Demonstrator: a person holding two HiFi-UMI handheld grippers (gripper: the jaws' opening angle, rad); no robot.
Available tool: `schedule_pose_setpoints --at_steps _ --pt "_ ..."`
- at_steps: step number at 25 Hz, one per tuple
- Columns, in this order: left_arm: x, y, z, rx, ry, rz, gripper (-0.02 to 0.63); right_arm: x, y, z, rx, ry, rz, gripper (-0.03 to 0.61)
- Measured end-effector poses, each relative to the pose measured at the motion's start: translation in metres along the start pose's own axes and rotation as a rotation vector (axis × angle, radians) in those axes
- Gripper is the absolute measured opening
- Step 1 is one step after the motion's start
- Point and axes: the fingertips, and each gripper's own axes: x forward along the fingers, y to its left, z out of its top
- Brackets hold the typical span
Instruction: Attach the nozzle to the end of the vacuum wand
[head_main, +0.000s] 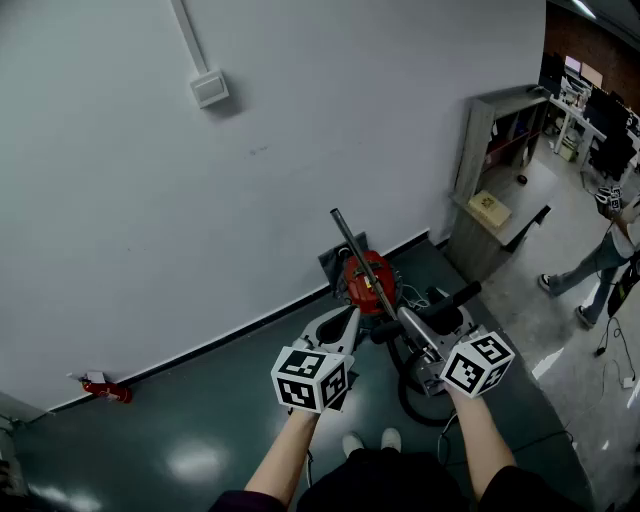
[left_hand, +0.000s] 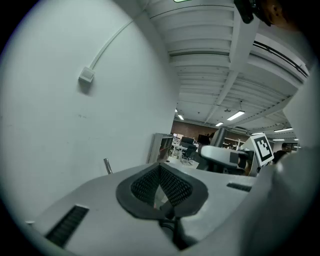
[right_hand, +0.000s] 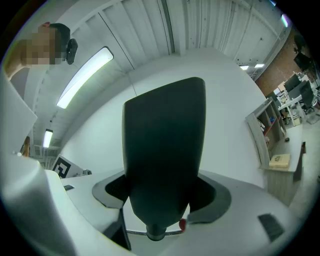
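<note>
The black nozzle (right_hand: 165, 150) fills the gap between my right gripper's (right_hand: 162, 197) pads, which are shut on it at a wide spread. In the head view the right gripper (head_main: 398, 325) holds the nozzle (head_main: 452, 300) crosswise just right of the red vacuum (head_main: 365, 283). The metal wand (head_main: 352, 250) slants up from the vacuum toward the wall, its bare end farthest from me. My left gripper (head_main: 348, 318) sits just left of the vacuum, shut and empty. The left gripper view shows its pads (left_hand: 172, 186) closed together and the wand tip (left_hand: 107, 165) beyond.
A black hose (head_main: 412, 400) loops on the floor under my right hand. A grey shelf unit (head_main: 478, 150) with a cardboard box (head_main: 488, 208) stands at the right by the wall. A person (head_main: 605, 258) stands far right. A red object (head_main: 105, 390) lies at the wall's foot, left.
</note>
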Motion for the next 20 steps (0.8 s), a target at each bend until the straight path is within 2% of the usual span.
schedule_pose_setpoints --at_steps 13,20 --pt "0.001 0.008 -0.009 -0.011 0.021 -0.021 0.005 0.005 0.003 -0.009 0.027 0.01 0.005 0.341" --pt "-0.008 0.014 -0.017 -0.024 0.036 -0.041 0.005 -0.001 0.006 -0.013 0.042 -0.001 -0.028 0.341"
